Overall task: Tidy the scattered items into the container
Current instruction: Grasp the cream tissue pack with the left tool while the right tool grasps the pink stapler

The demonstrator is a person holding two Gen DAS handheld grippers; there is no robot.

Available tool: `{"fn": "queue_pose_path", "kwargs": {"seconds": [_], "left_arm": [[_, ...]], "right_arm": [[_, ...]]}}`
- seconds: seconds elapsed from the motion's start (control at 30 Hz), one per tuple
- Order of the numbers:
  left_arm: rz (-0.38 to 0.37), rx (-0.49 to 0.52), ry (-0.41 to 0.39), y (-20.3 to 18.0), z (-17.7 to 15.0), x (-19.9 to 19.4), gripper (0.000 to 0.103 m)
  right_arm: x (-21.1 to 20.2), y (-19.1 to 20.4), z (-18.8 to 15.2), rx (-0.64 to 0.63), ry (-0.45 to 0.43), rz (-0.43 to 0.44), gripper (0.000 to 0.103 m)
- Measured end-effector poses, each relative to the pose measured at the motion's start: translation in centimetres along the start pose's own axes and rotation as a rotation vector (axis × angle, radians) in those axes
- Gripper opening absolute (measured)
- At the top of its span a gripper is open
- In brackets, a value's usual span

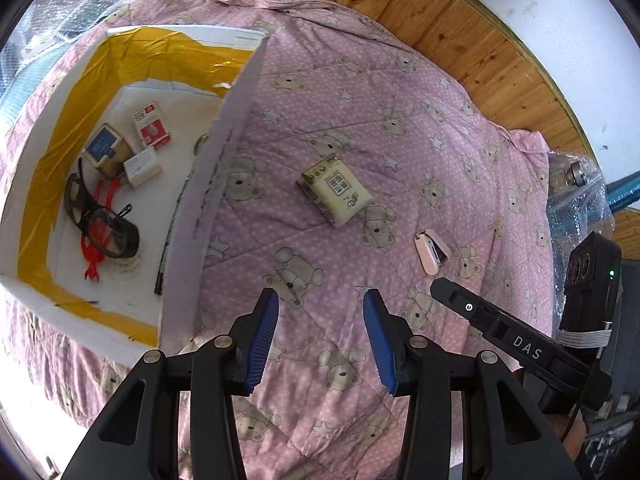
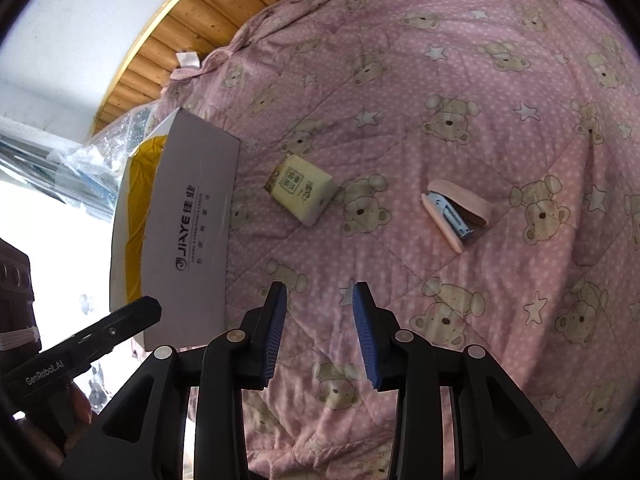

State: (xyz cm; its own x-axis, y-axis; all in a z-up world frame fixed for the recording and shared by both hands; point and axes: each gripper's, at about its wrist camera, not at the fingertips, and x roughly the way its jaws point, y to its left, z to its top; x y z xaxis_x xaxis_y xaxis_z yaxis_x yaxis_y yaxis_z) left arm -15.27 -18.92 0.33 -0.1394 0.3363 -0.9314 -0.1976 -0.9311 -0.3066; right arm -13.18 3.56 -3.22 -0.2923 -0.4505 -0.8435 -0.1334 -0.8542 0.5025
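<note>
Left wrist view: the left gripper (image 1: 320, 300) is being held released, jaws apart, nothing between them, low centre of frame over the pink quilt (image 1: 400, 120). The container (image 1: 248, 92), a white box with yellow tape inside, is sitting at the left of the frame. Inside it are being counted: two dark glasses (image 1: 100, 216), one red plastic piece (image 1: 96, 240), one blue-topped box (image 1: 105, 148), one red-and-white box (image 1: 151, 126), one white block (image 1: 142, 166). Outside, on the quilt: one tissue pack (image 1: 336, 190) at centre, one pink stapler (image 1: 430, 252) right of centre. The other gripper's body is showing at lower right.

Right wrist view: the right gripper (image 2: 320, 300) is likewise being held released and empty, low centre. The tissue pack (image 2: 302, 188) is lying just right of the container wall (image 2: 192, 232), apart from it; the stapler (image 2: 456, 212) is lying right of centre, hinged partly open. Two items are being counted as left to tidy.

Step in hand, judged: one of the two loose items is being lined up. The stapler is probably best taken by the right gripper, closed across its narrow body so the open arm is not being levered; the soft tissue pack by the left, pinched across its short side, lifted clear of the quilt folds and over the box wall before release.
</note>
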Motion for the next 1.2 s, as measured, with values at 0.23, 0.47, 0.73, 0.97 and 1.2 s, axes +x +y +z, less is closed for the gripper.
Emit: {"fn": "queue_pose_path", "kwargs": {"seconds": [0.23, 0.47, 0.73, 0.97, 1.2], "left_arm": [[-0.010, 0.031, 0.031, -1.6, 1.4, 2.1, 0.046], [-0.024, 0.043, 0.061, -2.8, 3.1, 4.4, 0.046], [-0.024, 0.041, 0.090, -3.7, 5.5, 7.3, 0.048], [-0.023, 0.039, 0.120, -4.4, 7.3, 9.8, 0.048], [-0.021, 0.037, 0.142, -5.1, 8.8, 12.0, 0.048]], "right_arm": [[-0.1, -2.6, 0.8, 0.058, -0.008, -0.032, 0.039], [0.3, -4.9, 1.8, 0.099, -0.003, -0.065, 0.039], [1.0, -7.1, 3.0, 0.140, 0.005, -0.087, 0.039], [1.8, -9.2, 4.2, 0.179, 0.013, -0.109, 0.039], [2.9, -11.0, 5.1, 0.209, 0.026, -0.115, 0.039]]}}
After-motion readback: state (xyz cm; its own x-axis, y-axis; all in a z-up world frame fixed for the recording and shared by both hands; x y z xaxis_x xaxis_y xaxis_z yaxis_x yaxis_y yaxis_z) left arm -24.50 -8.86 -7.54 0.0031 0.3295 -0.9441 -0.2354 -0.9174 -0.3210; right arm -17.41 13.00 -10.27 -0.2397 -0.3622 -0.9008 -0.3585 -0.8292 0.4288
